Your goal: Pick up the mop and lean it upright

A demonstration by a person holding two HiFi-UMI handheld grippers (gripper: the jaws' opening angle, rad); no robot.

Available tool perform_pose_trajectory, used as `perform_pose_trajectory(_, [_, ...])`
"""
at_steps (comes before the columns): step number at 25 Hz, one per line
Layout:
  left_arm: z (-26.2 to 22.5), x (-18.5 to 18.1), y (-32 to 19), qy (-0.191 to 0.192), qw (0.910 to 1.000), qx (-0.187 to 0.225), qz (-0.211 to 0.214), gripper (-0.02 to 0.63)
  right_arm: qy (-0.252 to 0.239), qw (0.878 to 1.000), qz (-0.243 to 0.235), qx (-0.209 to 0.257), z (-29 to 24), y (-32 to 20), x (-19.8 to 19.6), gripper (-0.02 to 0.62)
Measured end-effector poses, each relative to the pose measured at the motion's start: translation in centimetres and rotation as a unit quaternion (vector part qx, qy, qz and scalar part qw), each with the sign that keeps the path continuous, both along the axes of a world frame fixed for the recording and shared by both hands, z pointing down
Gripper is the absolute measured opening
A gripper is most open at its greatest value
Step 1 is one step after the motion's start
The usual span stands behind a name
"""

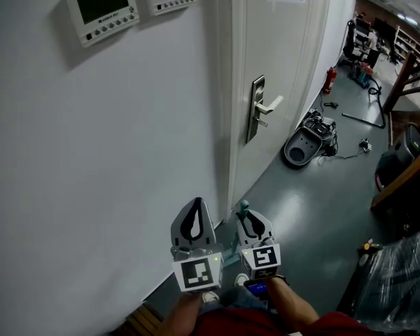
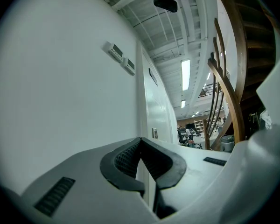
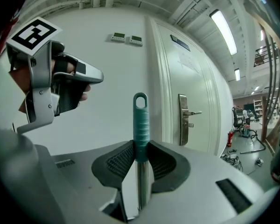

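Note:
The mop shows only as its handle: a teal ribbed grip with a hanging loop (image 3: 140,120) above a bare metal shaft (image 3: 141,185), standing upright. My right gripper (image 3: 140,147) is shut on the lower end of the teal grip. In the head view the teal tip (image 1: 243,206) pokes up from the right gripper (image 1: 253,224), close to the white wall and the door frame. My left gripper (image 1: 194,222) hovers just to its left, apart from the handle. Its pads meet at the tips with nothing between them (image 2: 140,143). The mop head is hidden.
A white door with a metal lever handle (image 1: 260,110) stands right of the wall (image 1: 112,152). Two control panels (image 1: 103,7) hang high on the wall. A grey machine (image 1: 308,142) and cables lie on the floor beyond. Wooden stair rails (image 1: 406,173) and a plastic-wrapped load (image 1: 399,278) are at right.

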State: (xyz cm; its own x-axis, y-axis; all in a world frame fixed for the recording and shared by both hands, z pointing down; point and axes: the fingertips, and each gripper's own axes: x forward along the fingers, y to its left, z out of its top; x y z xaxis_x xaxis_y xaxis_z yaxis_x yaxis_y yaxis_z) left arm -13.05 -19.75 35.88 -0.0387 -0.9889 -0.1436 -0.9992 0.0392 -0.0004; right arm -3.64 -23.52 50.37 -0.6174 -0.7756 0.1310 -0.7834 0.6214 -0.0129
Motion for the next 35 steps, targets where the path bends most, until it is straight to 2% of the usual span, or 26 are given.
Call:
perform_pose_trajectory(4, [0.0, 0.2, -0.1, 0.000, 1.0000, 0.000, 0.001, 0.014, 0.005, 1.000, -0.008, 0.003, 2.3, 0.1, -0.1, 0.104])
perform_pose_trajectory(11, [0.3, 0.1, -0.2, -0.001, 1.0000, -0.003, 0.000, 0.014, 0.027, 0.999, 0.006, -0.035, 3.6, 0.3, 0.4, 0.104])
perform_pose_trajectory(24, [0.6, -0.1, -0.2, -0.003, 1.0000, -0.005, -0.003, 0.014, 0.026, 0.999, -0.009, -0.019, 4.4, -0.3, -0.5, 0.106])
perform_pose_trajectory(35, [0.6, -1.2, 0.5, -0.008, 0.9998, -0.006, -0.019, 0.014, 0.029, 0.999, -0.012, -0.028, 3.9, -2.1, -2.7, 0.106])
